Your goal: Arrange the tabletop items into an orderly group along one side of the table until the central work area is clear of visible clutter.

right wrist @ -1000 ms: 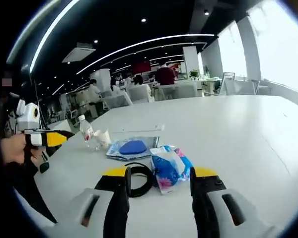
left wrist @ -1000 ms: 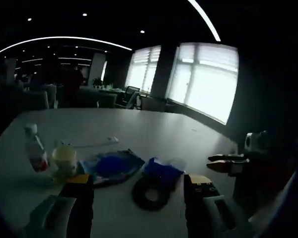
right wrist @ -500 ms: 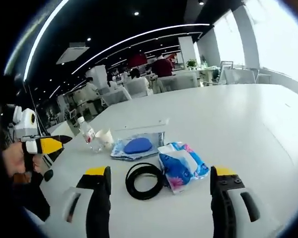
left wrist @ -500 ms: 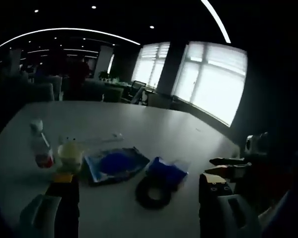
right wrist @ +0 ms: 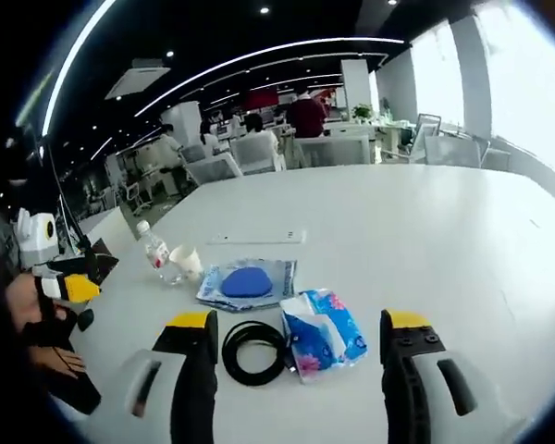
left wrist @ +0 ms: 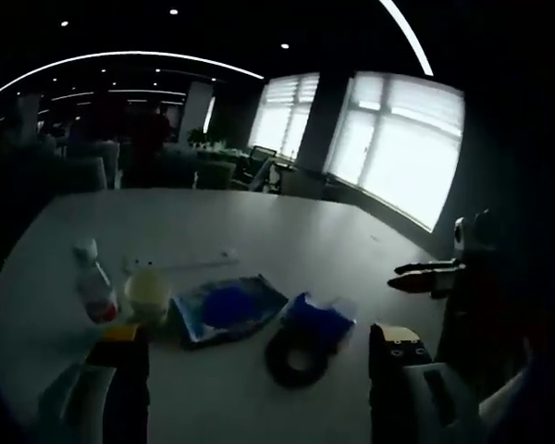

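**Presently: approach stage, nothing yet gripped**

In the right gripper view, left to right: the left gripper (right wrist: 74, 287) hovers off the table edge, jaw state indiscernible. Ahead of it stand a bottle (right wrist: 154, 250) and paper cup (right wrist: 187, 262). Beyond the right gripper (right wrist: 296, 338), jaws spread and empty, lie a blue pouch (right wrist: 248, 282), a cable coil (right wrist: 252, 350) and a tissue pack (right wrist: 322, 334) between the jaws. Judged next: close on the nearest item and carry it sideways.

Near centre on table (right wrist: 462, 240): cable coil (right wrist: 252, 351), tissue pack (right wrist: 321, 332) right; pouch (right wrist: 246, 282) behind; cup (right wrist: 187, 262), bottle (right wrist: 154, 251) far left.
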`<act>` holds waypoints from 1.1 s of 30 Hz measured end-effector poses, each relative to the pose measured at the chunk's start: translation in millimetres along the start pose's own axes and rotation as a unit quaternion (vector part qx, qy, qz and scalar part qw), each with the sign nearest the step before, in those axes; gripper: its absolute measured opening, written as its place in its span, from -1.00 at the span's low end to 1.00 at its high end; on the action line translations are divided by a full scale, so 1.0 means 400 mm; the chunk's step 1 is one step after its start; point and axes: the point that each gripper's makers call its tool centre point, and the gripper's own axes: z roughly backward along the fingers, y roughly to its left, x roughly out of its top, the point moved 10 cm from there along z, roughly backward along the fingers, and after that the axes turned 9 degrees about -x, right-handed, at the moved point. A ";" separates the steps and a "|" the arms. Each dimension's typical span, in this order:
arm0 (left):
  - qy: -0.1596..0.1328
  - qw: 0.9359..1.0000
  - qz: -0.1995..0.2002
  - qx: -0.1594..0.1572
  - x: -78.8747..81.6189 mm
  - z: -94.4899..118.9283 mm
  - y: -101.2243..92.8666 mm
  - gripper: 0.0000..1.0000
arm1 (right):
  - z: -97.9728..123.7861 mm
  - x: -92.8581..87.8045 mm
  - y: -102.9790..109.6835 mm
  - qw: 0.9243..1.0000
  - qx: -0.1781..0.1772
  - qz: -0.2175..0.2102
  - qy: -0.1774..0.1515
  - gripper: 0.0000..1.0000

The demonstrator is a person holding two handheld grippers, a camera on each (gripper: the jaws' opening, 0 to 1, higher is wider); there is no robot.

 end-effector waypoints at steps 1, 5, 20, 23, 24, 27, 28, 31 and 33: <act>0.002 1.000 -0.003 -0.001 0.001 -0.001 0.000 0.93 | -0.005 0.001 -0.002 1.000 -0.004 -0.005 -0.007 0.35; 0.013 1.000 -0.007 -0.017 0.002 -0.025 0.004 0.94 | -0.026 0.001 -0.001 1.000 -0.001 -0.028 0.001 0.42; 0.075 0.992 -0.081 -0.053 0.124 -0.132 0.080 0.85 | -0.058 -0.050 -0.046 0.995 -0.013 -0.068 0.066 0.38; 0.107 0.988 -0.098 -0.062 0.127 -0.159 0.091 0.85 | -0.063 -0.057 -0.043 0.994 -0.009 -0.075 0.081 0.38; 0.116 0.985 -0.105 -0.068 0.126 -0.167 0.085 0.85 | -0.065 -0.059 -0.044 0.994 -0.009 -0.078 0.081 0.39; 0.136 0.981 -0.118 -0.071 0.124 -0.190 0.082 0.85 | -0.081 -0.065 -0.046 0.993 -0.004 -0.081 0.086 0.37; 0.146 0.980 -0.116 -0.072 0.124 -0.195 0.080 0.85 | -0.083 -0.068 -0.046 0.993 -0.004 -0.080 0.086 0.37; 0.149 0.977 -0.127 -0.088 0.126 -0.222 0.074 0.80 | -0.093 -0.082 -0.046 0.992 0.000 -0.080 0.098 0.35; 0.161 0.974 -0.129 -0.090 0.130 -0.234 0.071 0.78 | -0.104 -0.089 -0.046 0.991 0.003 -0.085 0.099 0.33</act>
